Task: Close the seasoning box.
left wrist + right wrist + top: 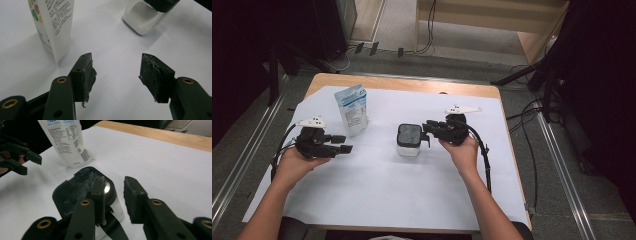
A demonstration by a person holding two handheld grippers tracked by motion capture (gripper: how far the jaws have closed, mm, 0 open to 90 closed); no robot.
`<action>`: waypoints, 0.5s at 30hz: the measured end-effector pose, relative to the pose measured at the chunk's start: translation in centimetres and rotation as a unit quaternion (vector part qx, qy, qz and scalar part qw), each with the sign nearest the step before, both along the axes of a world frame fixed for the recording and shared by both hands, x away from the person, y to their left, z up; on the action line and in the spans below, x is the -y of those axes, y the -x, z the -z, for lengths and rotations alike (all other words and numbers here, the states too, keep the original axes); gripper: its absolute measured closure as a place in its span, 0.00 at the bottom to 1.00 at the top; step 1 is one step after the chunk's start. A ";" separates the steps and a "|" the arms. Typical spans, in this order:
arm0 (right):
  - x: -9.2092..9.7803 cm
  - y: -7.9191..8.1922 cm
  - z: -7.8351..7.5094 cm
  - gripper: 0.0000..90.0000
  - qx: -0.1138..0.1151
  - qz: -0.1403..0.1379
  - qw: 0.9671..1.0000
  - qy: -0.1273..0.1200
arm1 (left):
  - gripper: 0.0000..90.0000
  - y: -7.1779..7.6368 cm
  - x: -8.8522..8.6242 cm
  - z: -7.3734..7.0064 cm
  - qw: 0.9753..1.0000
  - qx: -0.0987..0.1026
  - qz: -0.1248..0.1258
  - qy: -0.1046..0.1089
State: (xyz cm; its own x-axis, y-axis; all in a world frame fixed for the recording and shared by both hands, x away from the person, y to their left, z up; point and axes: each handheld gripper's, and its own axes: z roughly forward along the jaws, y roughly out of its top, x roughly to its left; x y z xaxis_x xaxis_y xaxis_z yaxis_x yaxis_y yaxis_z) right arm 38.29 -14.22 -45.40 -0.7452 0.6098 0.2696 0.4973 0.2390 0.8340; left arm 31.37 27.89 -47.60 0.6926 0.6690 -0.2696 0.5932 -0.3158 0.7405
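Jar, clear-walled with a black flip lid, stands near the middle of the white sheet in the high view; my right gripper sits at its right side, touching or nearly touching the lid. Pouch, upright, stands toward the far left corner. My left gripper hovers near the left edge, just before the pouch, holding nothing.

Left gripper view: jaws wide apart over bare sheet; pouch ahead at left, jar farther off at right.

Right gripper view: jaws apart, one pad resting over the jar lid, whose flap seems to be raised, the other beside it; nothing clamped. Pouch stands behind.

Risk, as I judge it: a sideways push on the lid could tip or slide the jar, since my left gripper is not bracing it.

Surface: wooden table under the sheet. Room: grey floor, cables, dark stands around.
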 end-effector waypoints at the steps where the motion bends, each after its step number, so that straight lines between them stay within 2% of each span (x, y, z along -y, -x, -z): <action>1: 0.2 0.0 0.0 0.78 0.003 0.002 1.000 0.000 | 0.49 0.0 0.0 0.0 1.000 0.000 0.001 0.000; 10: 2.2 0.3 0.2 0.71 0.011 0.029 1.000 0.002 | 0.49 -0.3 0.5 0.3 1.000 -0.002 0.009 -0.004; 15: 3.5 0.6 0.4 0.67 0.015 0.047 0.999 0.015 | 0.49 -0.5 0.6 0.4 1.000 -0.003 0.013 -0.005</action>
